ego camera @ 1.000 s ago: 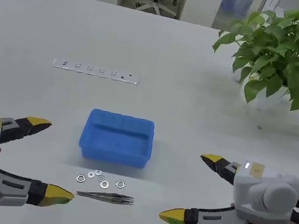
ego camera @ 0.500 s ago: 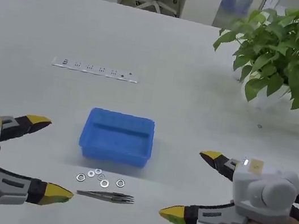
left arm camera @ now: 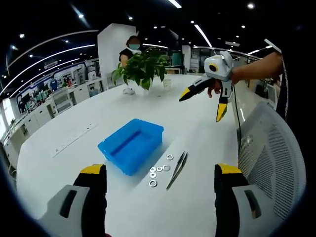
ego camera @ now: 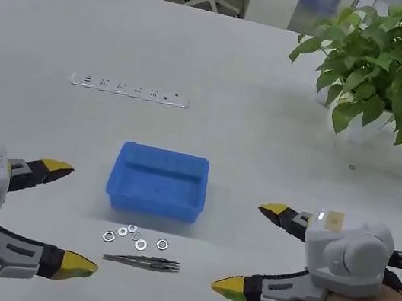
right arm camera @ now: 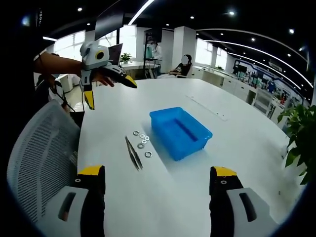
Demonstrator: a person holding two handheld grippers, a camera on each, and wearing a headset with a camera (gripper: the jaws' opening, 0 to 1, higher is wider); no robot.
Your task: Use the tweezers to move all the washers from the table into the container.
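the left gripper (ego camera: 74, 215) and the right gripper (ego camera: 246, 246) hang above the near edge of the white table (ego camera: 266, 130), one at each side and well apart from each other. both stand wide open, the yellow-tipped jaws spread far, and between the jaws there is nothing. neither gripper touches any thing on the table.

the tweezers (ego camera: 141, 263) lie flat on the table between the two grippers, untouched. their two thin arms lie close together, so they are narrow; whether the tips meet i cannot tell. just behind the tweezers, on the side away from the person, there is a small loose group of washers (ego camera: 140, 246) on the bare table. they are beside the tweezers but apart from them. just behind the washers stands the blue container (ego camera: 158, 181), open on top, and its inside looks empty.

further back on the table lies a white power strip (ego camera: 129, 92), and at the far right a green plant (ego camera: 389, 66) stands in a pot. in the left gripper view the mesh back of a chair (left arm camera: 276, 163) is at the right.
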